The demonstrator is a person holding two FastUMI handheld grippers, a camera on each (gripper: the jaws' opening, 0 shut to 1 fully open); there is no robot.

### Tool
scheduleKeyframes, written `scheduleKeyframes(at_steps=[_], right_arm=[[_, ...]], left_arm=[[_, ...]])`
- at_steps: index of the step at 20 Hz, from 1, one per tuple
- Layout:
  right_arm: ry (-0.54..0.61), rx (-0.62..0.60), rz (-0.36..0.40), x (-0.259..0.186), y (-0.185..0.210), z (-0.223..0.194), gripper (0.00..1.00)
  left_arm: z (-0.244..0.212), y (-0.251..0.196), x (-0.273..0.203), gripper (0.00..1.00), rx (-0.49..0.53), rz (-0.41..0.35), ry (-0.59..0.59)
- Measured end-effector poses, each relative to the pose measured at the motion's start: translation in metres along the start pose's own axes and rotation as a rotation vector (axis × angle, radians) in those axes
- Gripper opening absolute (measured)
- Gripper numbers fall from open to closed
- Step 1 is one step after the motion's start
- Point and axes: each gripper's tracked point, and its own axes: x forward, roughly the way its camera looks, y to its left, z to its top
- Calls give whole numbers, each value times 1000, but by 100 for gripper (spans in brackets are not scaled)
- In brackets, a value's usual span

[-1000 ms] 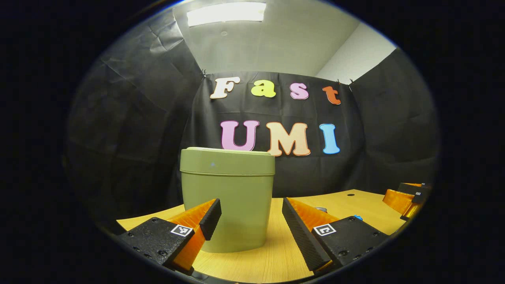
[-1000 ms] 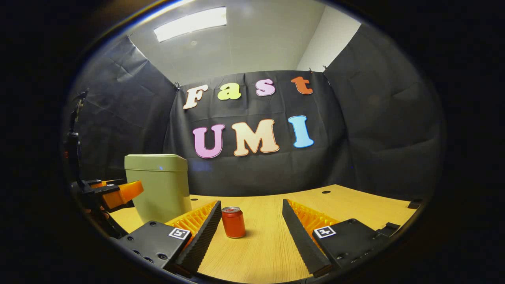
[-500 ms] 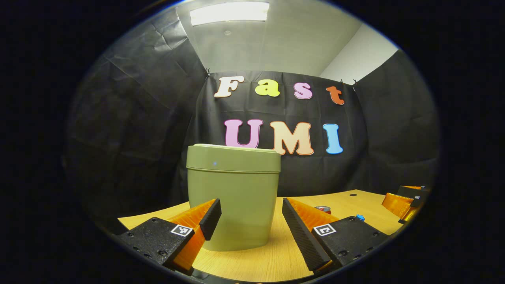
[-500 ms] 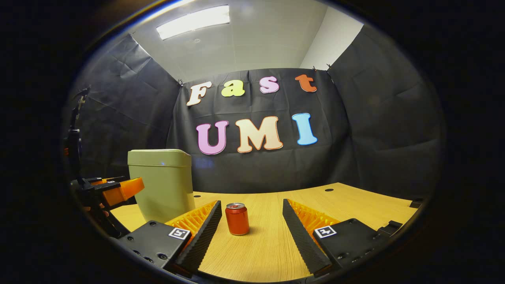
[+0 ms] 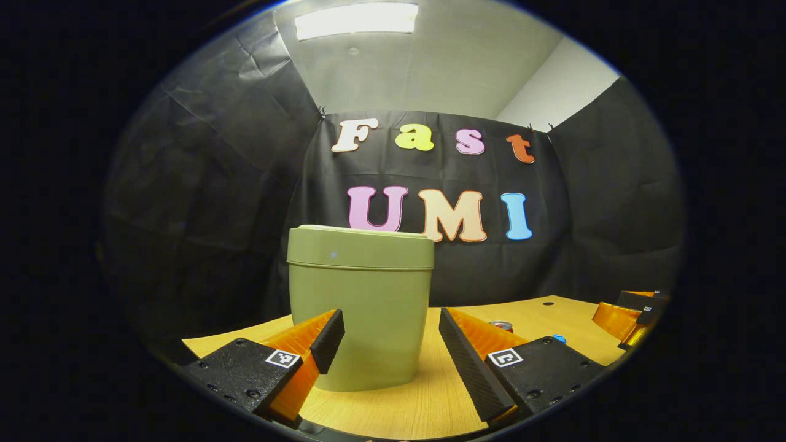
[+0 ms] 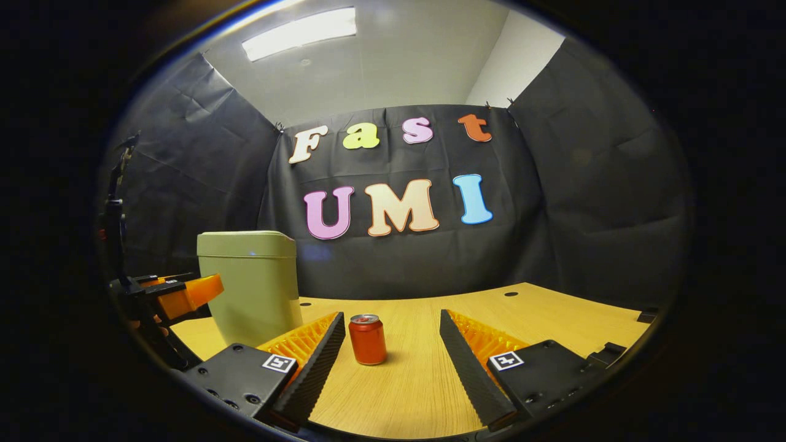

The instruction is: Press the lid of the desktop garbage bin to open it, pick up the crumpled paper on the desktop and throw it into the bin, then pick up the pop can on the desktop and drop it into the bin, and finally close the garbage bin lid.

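Item 1, garbage bin [image 5: 359,307]: olive-green, upright on the wooden desktop [image 5: 430,399], lid [image 5: 361,247] down and seated flush. In the left gripper view it stood directly ahead, close in front of the fingers. In the right gripper view it stood to the left, near the back wall.

Item 2, pop can [image 6: 367,339]: red, upright on the desktop, well apart from the bin and to its right. In the right gripper view it stood ahead of the fingers, nearer the left one, touching neither.

Item 3, crumpled paper: not identified on the visible desktop; location cannot be told.

Item 4, left gripper [image 5: 390,331]: jaws wide apart, holding nothing, low over the desktop and aimed at the bin body, not at the lid.

Item 5, right gripper [image 6: 390,336]: jaws wide apart, holding nothing, low over the desktop facing the can.

Item 6, small blue object [image 5: 557,338]: on the desktop to the right in the left gripper view; too small to identify.

Status, by judgement: the lid had not been pressed open and the can had not been binned. With the paper unlocated, either the task stood at its very start or the paper was already inside.
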Motion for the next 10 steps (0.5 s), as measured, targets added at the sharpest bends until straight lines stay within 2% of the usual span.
scheduleKeyframes(at_steps=[10], right_arm=[[-6, 18, -7, 4, -6, 0, 98]], left_arm=[[-3, -2, 3, 95, 9, -3, 14]])
